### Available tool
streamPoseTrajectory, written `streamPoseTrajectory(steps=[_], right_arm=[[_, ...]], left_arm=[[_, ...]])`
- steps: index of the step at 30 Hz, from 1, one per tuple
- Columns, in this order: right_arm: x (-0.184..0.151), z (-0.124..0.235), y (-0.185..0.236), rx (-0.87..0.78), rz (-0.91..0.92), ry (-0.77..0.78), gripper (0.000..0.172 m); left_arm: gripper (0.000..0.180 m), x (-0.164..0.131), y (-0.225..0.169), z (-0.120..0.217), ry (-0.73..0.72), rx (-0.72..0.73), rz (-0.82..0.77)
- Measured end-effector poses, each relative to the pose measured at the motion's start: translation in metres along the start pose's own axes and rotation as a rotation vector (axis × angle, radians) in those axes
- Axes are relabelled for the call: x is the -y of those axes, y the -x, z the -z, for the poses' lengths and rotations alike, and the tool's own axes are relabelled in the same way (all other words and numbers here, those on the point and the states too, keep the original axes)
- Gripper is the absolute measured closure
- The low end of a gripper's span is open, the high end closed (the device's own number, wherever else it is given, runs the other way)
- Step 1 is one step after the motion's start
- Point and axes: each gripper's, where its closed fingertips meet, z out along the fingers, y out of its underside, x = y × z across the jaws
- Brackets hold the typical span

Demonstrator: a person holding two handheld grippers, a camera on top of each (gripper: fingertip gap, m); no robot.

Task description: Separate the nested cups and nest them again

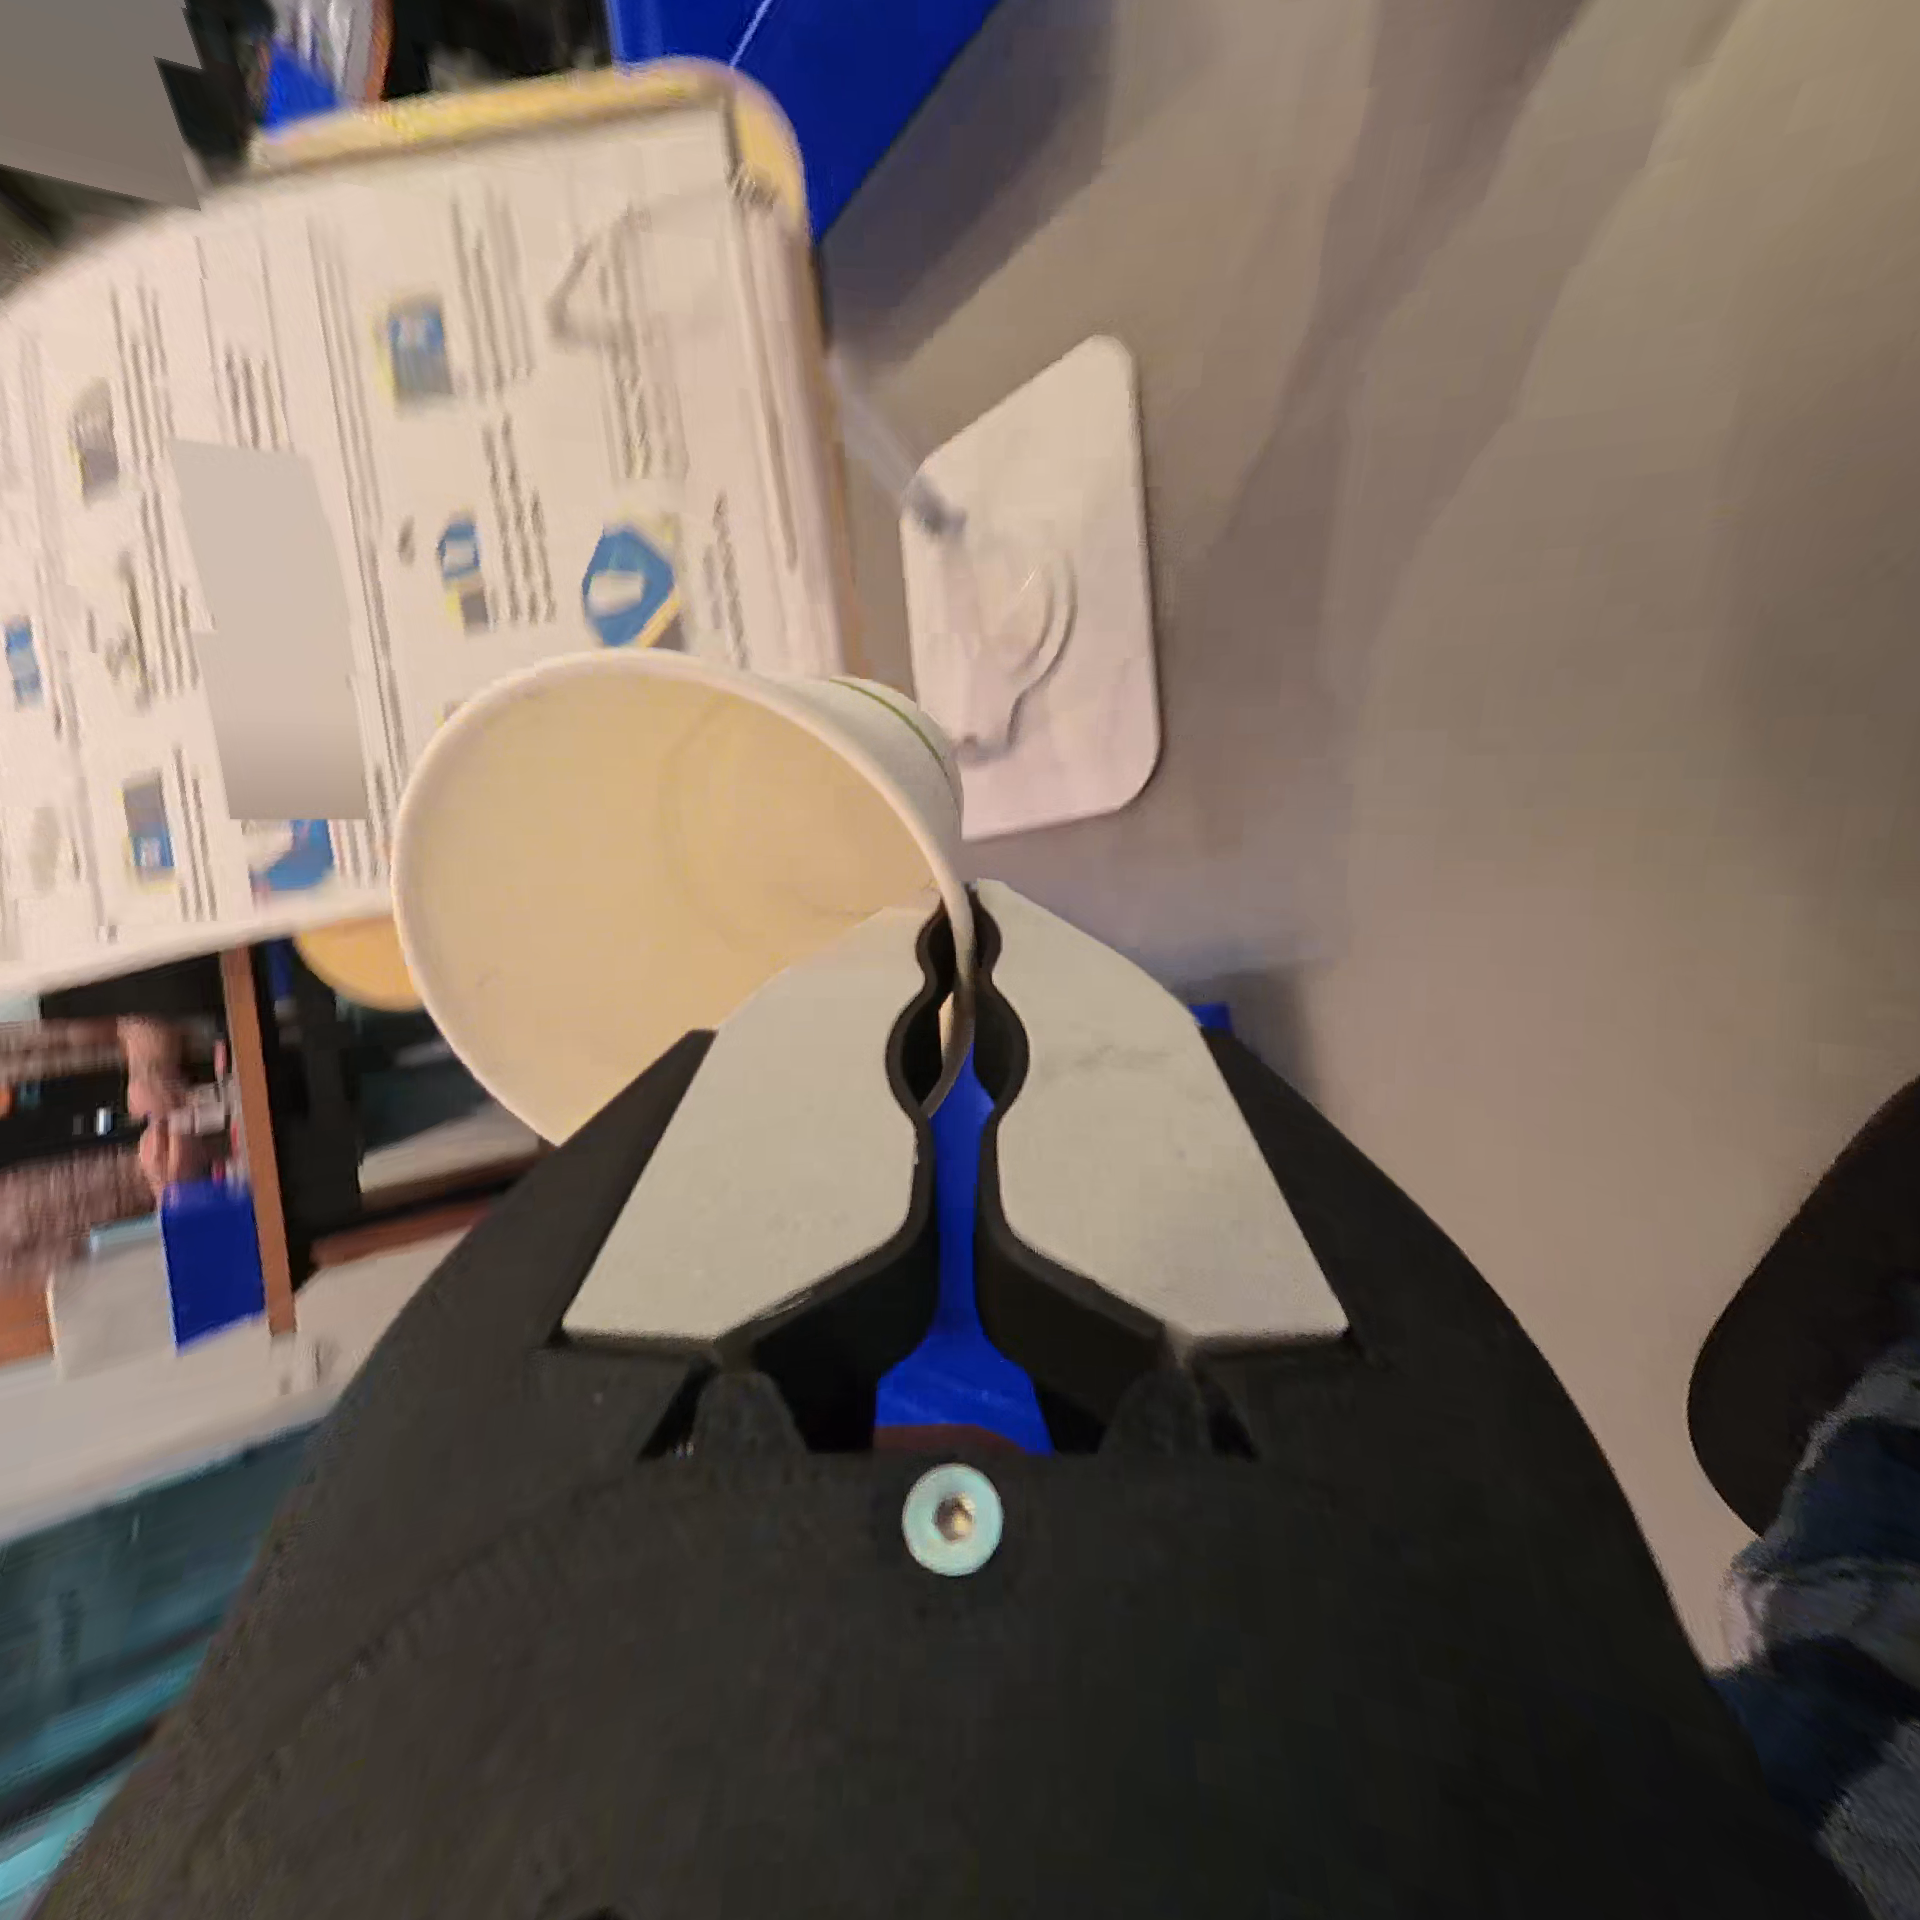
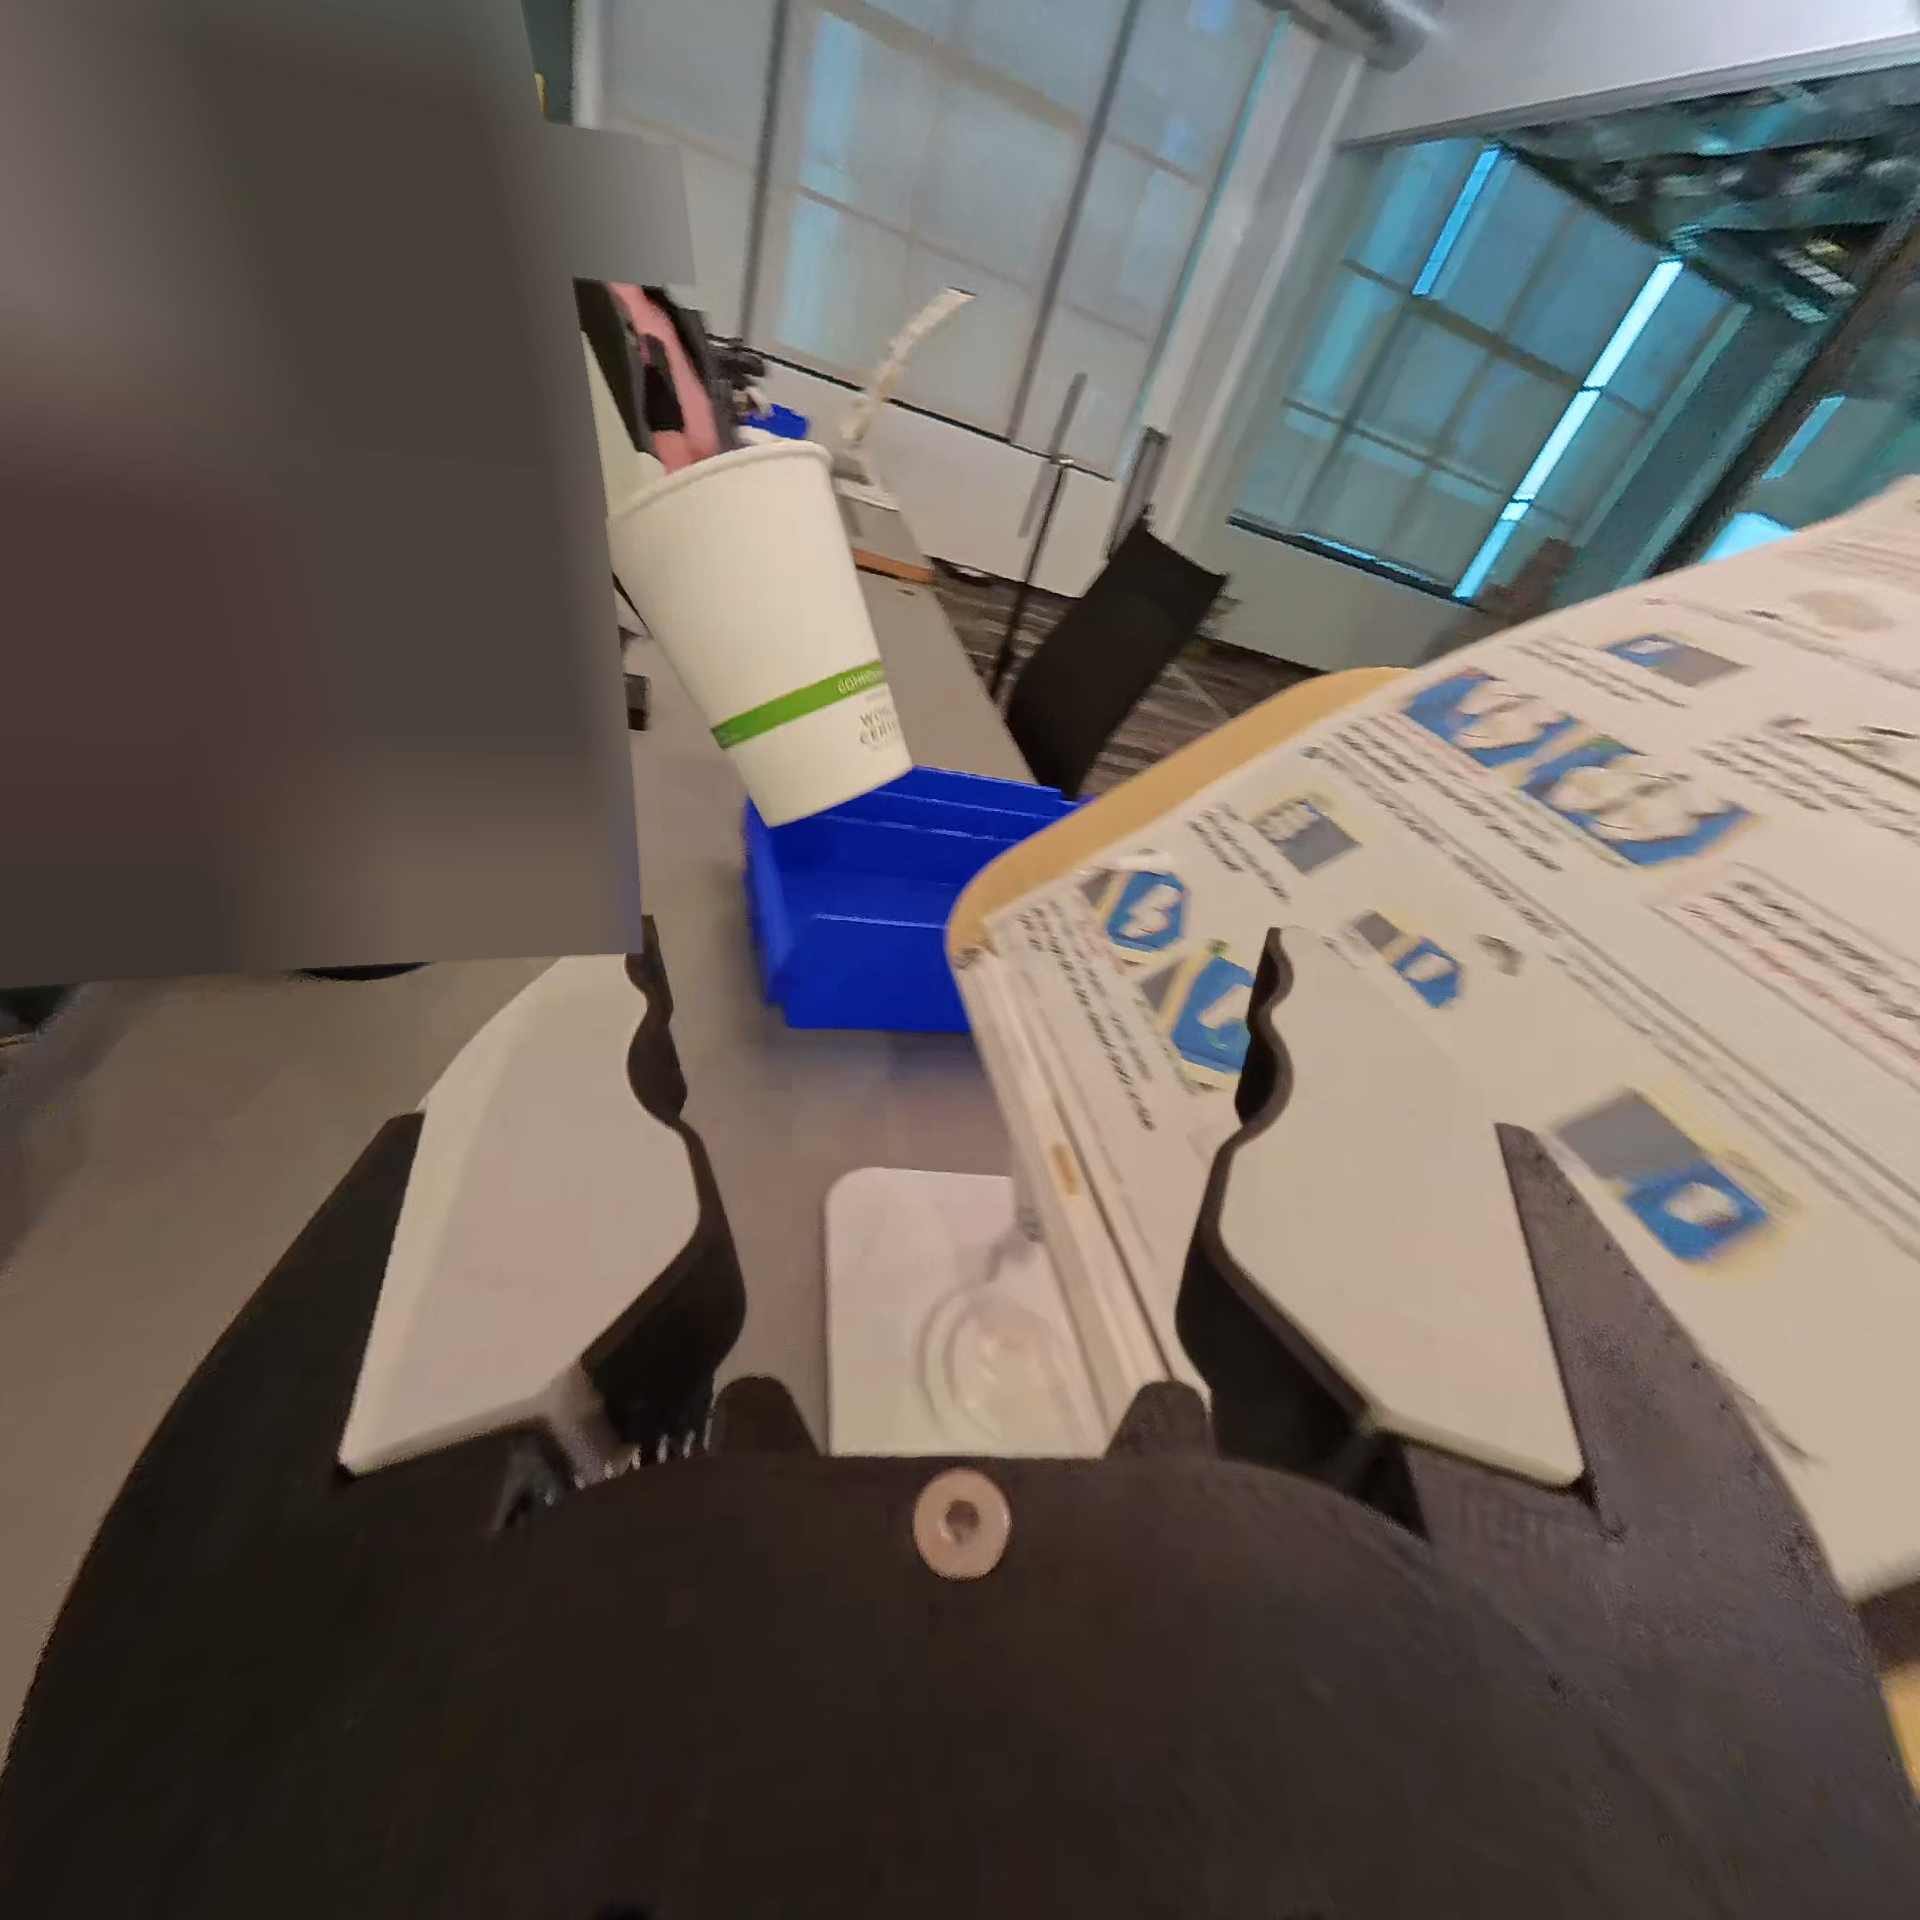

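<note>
The white paper cup with a green band near its base (image 1: 665, 883) hangs in the air above the grey desk (image 1: 1455, 727), tilted, mouth toward the left wrist camera; the left gripper (image 1: 961, 966) is closed on its rim, one pad inside the wall and one outside, pressing the thin paper; the right wrist view shows the same cup (image 2: 758, 623) over the near corner of a blue plastic bin (image 2: 883, 914). The right gripper (image 2: 966, 1039) stands wide open and holds nothing. A pinch on a single rim edge looks frail; the cup may swing, crease or slip if moved sharply. Whether a second cup sits nested inside I cannot tell. A printed sheet on a tan board (image 2: 1507, 883) leans over the desk's near side and crowds the right gripper; a white square pad (image 1: 1029, 592) lies beneath it.
</note>
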Motion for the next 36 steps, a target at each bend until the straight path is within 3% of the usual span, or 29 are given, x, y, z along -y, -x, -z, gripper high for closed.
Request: streamPoseTrajectory(steps=[1, 6, 11, 18, 36], right_arm=[[0.000, -0.007, 0.009, 0.038, -0.014, -0.001, 0.065], [-0.009, -0.040, 0.054, 0.224, -0.087, 0.014, 0.063], [-0.029, -0.065, 0.090, 0.380, -0.169, 0.058, 0.061], [-0.048, -0.081, 0.121, 0.497, -0.208, 0.119, 0.061], [-0.070, -0.090, 0.128, 0.463, -0.119, 0.227, 0.069]], left_arm=[[0.180, 0.013, -0.006, -0.001, -0.044, -0.027, -0.034], [0.180, 0.059, -0.039, -0.015, -0.237, -0.216, -0.158], [0.180, 0.087, -0.062, -0.040, -0.359, -0.382, -0.225], [0.180, 0.093, -0.070, -0.062, -0.365, -0.452, -0.218], [0.180, 0.086, -0.079, -0.090, -0.254, -0.479, -0.222]])
